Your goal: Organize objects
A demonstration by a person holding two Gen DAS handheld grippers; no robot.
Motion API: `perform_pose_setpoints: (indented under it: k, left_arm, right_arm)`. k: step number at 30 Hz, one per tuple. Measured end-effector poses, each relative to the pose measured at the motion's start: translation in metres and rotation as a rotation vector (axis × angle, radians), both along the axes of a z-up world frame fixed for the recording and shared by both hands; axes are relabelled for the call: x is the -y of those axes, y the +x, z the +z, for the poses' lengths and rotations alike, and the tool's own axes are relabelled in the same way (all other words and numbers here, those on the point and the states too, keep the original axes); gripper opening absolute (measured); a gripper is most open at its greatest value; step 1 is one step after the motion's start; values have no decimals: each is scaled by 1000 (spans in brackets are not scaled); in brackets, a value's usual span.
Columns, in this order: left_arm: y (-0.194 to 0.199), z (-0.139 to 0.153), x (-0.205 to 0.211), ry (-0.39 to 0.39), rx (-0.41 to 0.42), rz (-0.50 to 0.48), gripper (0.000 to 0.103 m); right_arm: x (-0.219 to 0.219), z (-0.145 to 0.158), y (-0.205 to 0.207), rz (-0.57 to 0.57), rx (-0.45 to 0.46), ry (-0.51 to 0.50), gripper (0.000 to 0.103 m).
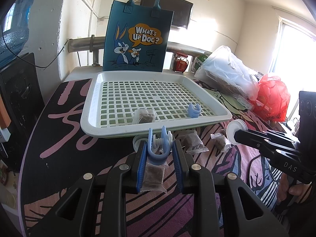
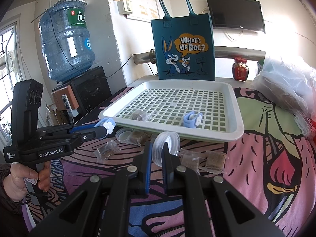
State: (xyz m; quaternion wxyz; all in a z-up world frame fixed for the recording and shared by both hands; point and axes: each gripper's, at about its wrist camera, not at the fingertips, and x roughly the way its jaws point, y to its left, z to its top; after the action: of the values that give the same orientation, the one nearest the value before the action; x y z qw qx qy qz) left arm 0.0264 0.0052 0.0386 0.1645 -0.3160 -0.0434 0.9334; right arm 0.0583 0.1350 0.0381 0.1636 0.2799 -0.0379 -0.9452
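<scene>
Between the left tool's (image 1: 159, 154) pads sits a light-blue U-shaped clip (image 1: 157, 148), gripped just short of the white grid tray (image 1: 89, 106). Right tool (image 2: 157, 154) pinches a clear ribbed lid (image 2: 166, 148). Wrapped brown blocks (image 2: 216, 161) dot the cartoon-print desk (image 2: 266, 148); their contents stay unclear.

Bag (image 1: 138, 37) handle tops cut off at 12 o'clock in left view. Water jug (image 1: 15, 19) cropped at 10 o'clock there. Left gripper (image 1: 159, 158) hides part of the packet (image 1: 153, 175) beneath its clip (image 1: 157, 148). Jar (image 2: 240, 69) label too small to read. Clear sack (image 2: 284, 83) at 3 o'clock overexposed; contents brown, possibly more packets. Hand (image 1: 294, 191) mostly hidden behind right gripper (image 1: 236, 135).
</scene>
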Motion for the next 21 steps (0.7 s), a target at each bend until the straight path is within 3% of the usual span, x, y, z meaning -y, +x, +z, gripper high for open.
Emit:
perform_pose_setpoints:
  k: [12, 18, 21]
  left_arm:
    - [4, 2, -9, -49, -18, -15, 24]
    - [-8, -3, -1, -25, 46, 15, 24]
    - [-12, 3, 5, -32, 56, 26, 24]
  right_arm:
    - [-5, -2, -5, -11, 27, -19, 9]
    - [-8, -4, -11, -25, 57, -9, 9]
    - [-19, 11, -9, -31, 33, -31, 9]
